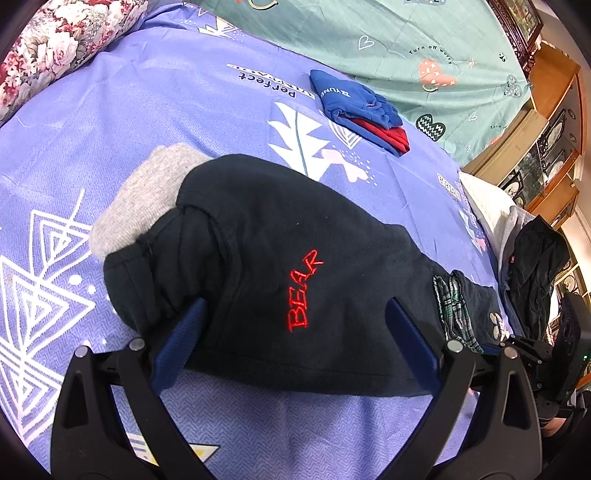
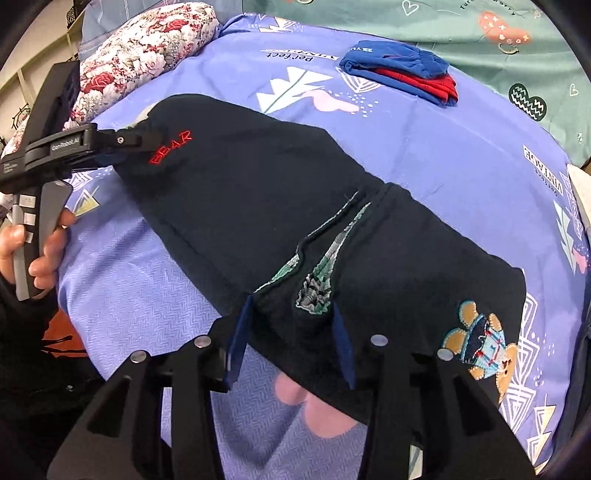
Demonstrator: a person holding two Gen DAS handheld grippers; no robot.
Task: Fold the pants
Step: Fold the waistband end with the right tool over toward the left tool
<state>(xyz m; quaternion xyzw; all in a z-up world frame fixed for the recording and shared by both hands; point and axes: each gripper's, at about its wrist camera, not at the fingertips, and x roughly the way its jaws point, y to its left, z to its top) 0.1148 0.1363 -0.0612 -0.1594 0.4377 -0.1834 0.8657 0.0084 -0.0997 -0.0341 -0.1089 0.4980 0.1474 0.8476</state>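
A purple bedsheet printed with white triangles and leaves (image 1: pixel 122 122) covers the bed, with a teal quilt patterned with hearts (image 1: pixel 424 33) at its far side and a red-and-white floral pillow (image 2: pixel 147 48) at the far left. Black fleece pants with red "BEAR" stitching (image 1: pixel 280 229) lie across the near middle of the sheet, grey lining showing at their far left end. A folded blue and red garment pile (image 2: pixel 402 72) sits far beyond, well apart. The left gripper (image 1: pixel 295 332) has its blue fingers spread wide over the pants' near edge. The right gripper (image 2: pixel 291 332) fingers stand apart at the plaid-lined pocket.
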